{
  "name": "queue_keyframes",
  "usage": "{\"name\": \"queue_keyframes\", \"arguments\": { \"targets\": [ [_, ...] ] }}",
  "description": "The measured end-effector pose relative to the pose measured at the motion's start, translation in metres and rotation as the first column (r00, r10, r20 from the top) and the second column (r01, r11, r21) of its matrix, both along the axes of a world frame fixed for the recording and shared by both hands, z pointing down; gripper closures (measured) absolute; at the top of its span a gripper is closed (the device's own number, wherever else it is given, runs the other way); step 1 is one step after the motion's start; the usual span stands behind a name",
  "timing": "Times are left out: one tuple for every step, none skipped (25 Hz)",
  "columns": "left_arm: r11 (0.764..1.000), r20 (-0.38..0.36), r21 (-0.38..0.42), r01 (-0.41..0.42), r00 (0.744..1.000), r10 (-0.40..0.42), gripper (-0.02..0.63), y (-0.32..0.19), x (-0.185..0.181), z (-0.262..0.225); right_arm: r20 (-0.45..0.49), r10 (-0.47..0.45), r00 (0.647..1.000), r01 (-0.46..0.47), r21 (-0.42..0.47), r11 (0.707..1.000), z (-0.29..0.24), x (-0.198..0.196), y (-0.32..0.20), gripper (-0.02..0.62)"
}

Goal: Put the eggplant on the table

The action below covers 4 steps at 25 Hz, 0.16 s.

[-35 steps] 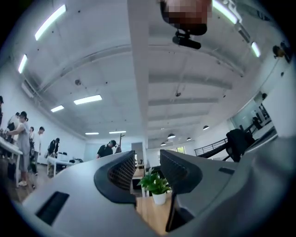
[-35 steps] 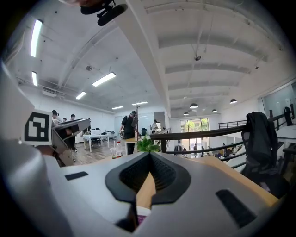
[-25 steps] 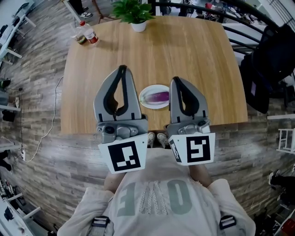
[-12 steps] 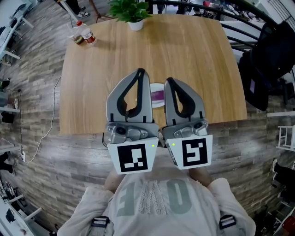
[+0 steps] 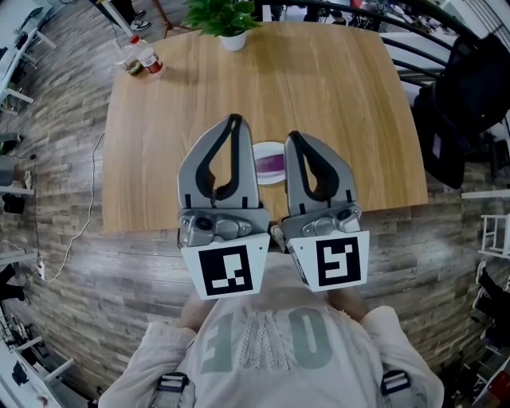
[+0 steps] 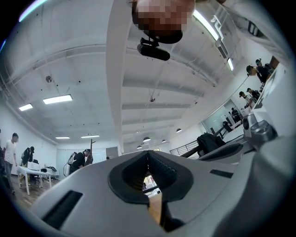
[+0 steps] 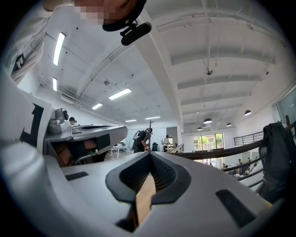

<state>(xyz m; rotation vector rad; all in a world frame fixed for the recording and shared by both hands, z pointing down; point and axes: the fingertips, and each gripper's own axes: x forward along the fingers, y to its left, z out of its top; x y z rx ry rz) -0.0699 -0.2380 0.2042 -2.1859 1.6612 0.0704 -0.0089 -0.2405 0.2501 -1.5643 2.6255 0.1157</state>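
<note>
A purple eggplant (image 5: 272,165) lies on a small white plate (image 5: 269,148) near the front edge of the wooden table (image 5: 335,88). Both grippers are held up side by side in front of the person's chest, above and in front of the plate. The left gripper (image 5: 233,119) hides the plate's left part, and its jaws are shut with nothing between them (image 6: 148,152). The right gripper (image 5: 291,137) covers the plate's right edge, also shut and empty (image 7: 149,155). Both gripper views look slightly upward at the ceiling, so neither shows the eggplant.
A potted plant (image 5: 227,20) stands at the table's far edge and bottles (image 5: 143,60) at its far left corner. A dark chair with a jacket (image 5: 470,96) is to the right. People stand in the background of the room (image 7: 141,139).
The left gripper has moved to the right, closer to the right gripper, and now hides part of the plate. The right gripper has stayed put.
</note>
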Motion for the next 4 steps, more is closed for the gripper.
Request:
{"name": "queue_keyframes", "arguments": {
  "targets": [
    [1.0,0.001,-0.001,-0.002,1.0,0.002,0.597,-0.0005,0.001,0.0004,0.003,-0.002,1.0,0.002,-0.002,1.0,0.0005,0.001,-0.0006,0.577],
    [1.0,0.002,-0.003,-0.004,1.0,0.004,0.597,-0.0012,0.0021,0.0008,0.003,-0.003,1.0,0.003,-0.004,1.0,0.0012,0.002,-0.0013,0.577],
    [1.0,0.003,-0.004,-0.006,1.0,0.006,0.597,-0.0021,0.0033,0.0012,0.001,-0.005,1.0,0.005,-0.005,1.0,0.0022,0.0031,-0.0023,0.577],
    [1.0,0.004,-0.005,-0.008,1.0,0.008,0.597,-0.003,0.0044,0.0017,-0.002,-0.006,1.0,0.006,-0.006,1.0,0.0031,0.0041,-0.0033,0.577]
  ]
}}
